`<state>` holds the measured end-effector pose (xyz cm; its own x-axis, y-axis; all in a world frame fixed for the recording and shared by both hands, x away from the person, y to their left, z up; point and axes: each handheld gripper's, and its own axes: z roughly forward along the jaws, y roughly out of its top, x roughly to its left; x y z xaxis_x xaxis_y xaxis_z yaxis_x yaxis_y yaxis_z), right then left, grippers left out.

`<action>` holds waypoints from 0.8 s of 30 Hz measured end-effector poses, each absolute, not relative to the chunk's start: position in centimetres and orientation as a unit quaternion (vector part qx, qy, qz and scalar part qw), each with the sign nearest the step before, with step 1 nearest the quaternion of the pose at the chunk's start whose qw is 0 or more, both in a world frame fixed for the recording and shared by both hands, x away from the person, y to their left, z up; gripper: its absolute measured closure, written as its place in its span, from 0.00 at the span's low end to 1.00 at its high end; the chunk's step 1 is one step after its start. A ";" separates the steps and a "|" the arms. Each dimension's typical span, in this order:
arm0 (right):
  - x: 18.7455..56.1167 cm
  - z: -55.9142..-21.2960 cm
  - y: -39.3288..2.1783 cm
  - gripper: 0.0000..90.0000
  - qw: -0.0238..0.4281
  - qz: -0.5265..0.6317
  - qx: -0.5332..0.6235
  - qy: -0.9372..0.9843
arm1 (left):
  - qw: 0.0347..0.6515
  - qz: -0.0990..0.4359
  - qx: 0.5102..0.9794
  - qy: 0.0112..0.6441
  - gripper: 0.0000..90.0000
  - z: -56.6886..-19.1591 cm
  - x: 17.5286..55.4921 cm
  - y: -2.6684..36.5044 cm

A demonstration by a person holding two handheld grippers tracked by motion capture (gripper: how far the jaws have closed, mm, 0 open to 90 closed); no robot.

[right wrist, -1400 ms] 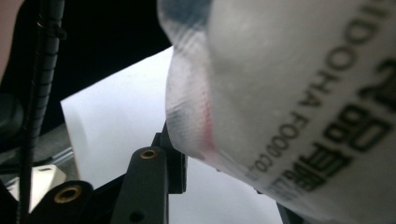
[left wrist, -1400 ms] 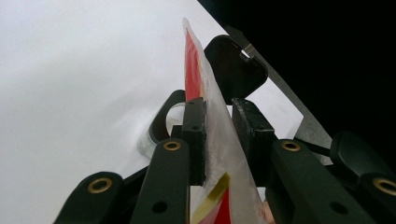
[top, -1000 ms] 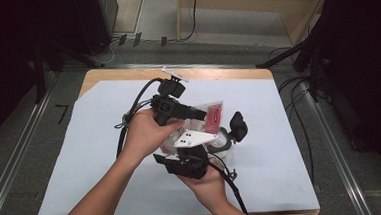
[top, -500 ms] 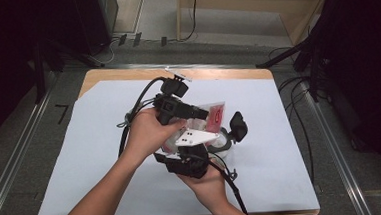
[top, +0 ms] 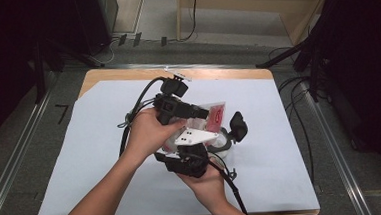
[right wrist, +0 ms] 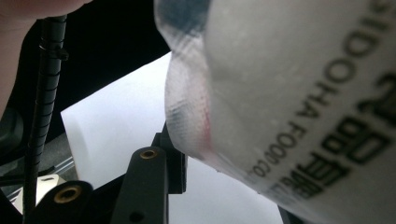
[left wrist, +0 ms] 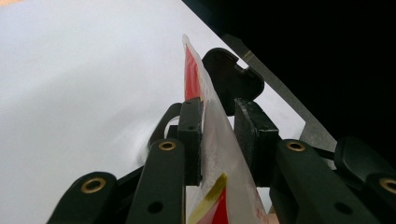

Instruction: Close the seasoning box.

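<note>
Around you: wooden worktop (top: pixel 126 74) under white sheet (top: pixel 81 159), grey floor (top: pixel 24 132), black drapes (top: pixel 370 51), pale wooden furniture (top: pixel 252 3) behind.

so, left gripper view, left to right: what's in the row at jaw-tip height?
white table cover → left jaw → plastic packet, edge-on between the jaws → right jaw → dark surroundings

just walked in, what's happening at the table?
A person holds a gripper in each hand over a white sheet on the table. Both work one clear plastic packet with red print. The left gripper has the packet's thin edge between its jaws; the left pad lies against the film, while a gap shows on the right. The right gripper is at the packet's other end, which looms large in its own view, but whether it grips is unclear. A black clip-like object lies beside them.
</note>
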<state>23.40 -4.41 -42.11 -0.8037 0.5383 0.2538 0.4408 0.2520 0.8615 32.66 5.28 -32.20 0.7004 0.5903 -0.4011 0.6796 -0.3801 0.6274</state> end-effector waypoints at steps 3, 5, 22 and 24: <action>23.4 -42.1 -4.4 0.71 0.048 0.526 0.308 0.791 | 0.405 -0.057 0.828 0.383 0.82 -32.2 32.6 5.3; 23.4 -42.2 -4.4 0.71 0.048 0.526 0.307 0.792 | 0.405 -0.057 0.828 0.383 0.82 -32.3 32.6 5.3; 23.3 -42.3 -4.4 0.71 0.053 0.529 0.303 0.791 | 0.406 -0.057 0.830 0.379 0.81 -32.2 32.5 5.2; 23.2 -42.3 -4.4 0.71 0.053 0.529 0.303 0.791 | 0.404 -0.057 0.830 0.380 0.81 -32.2 32.4 5.1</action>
